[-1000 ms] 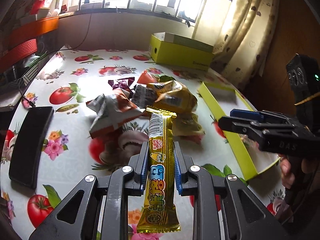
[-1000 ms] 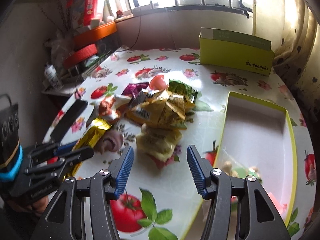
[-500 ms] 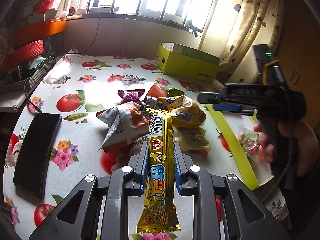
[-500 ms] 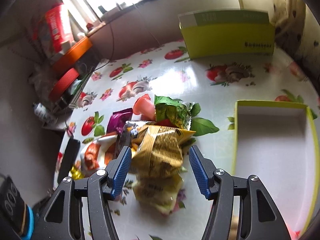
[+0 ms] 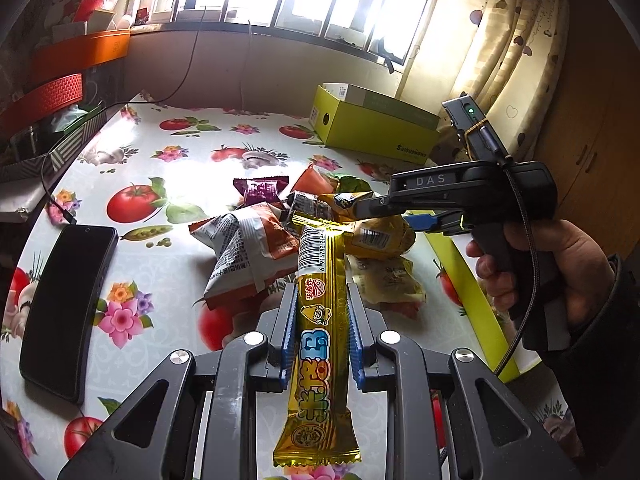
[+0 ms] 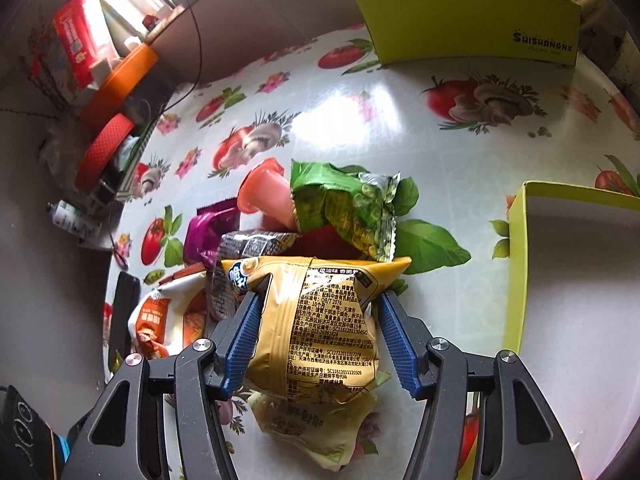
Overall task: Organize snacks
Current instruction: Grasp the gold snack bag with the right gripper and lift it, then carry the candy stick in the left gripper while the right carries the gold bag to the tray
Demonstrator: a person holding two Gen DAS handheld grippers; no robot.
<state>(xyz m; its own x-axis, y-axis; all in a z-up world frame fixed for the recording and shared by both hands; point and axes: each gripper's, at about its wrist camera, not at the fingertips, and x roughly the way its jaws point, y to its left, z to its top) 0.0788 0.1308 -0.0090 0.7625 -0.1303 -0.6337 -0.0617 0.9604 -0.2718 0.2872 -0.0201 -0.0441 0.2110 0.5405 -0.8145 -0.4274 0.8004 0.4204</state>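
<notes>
The left gripper (image 5: 322, 322) is clamped tight on a long golden snack stick (image 5: 318, 344), which juts out past both ends of its fingers over the near part of the table (image 5: 168, 168). The right gripper (image 6: 320, 332) stands over the snack pile with its jaws closing around a yellow packet (image 6: 320, 320). The left pad already touches the packet's side, while the right pad looks just clear of it (the foil bulges, so this is hard to judge).

The main risk sits with that yellow packet. It is puffy and slick, so closing jaws may squeeze it upward and out, or crush what is inside. It also rests on a paler packet (image 6: 316, 426) and against a dark one (image 6: 248, 248), so a lift could drag a neighbour along or scatter the heap. The stick, held near its middle, could swing and catch the pile if the left hand moves in.

Counted from both views: one golden stick, one yellow packet, one pale packet beneath it, one dark packet, one green packet (image 6: 348, 208), one purple wrapper (image 6: 206, 234), one pink jelly cup (image 6: 264, 192), one orange-and-white bag (image 5: 248, 248). One open yellow-green tray (image 6: 514, 264) lies to the right, one closed box (image 6: 468, 20) at the far side, and one black phone (image 5: 66, 308) at the left.
</notes>
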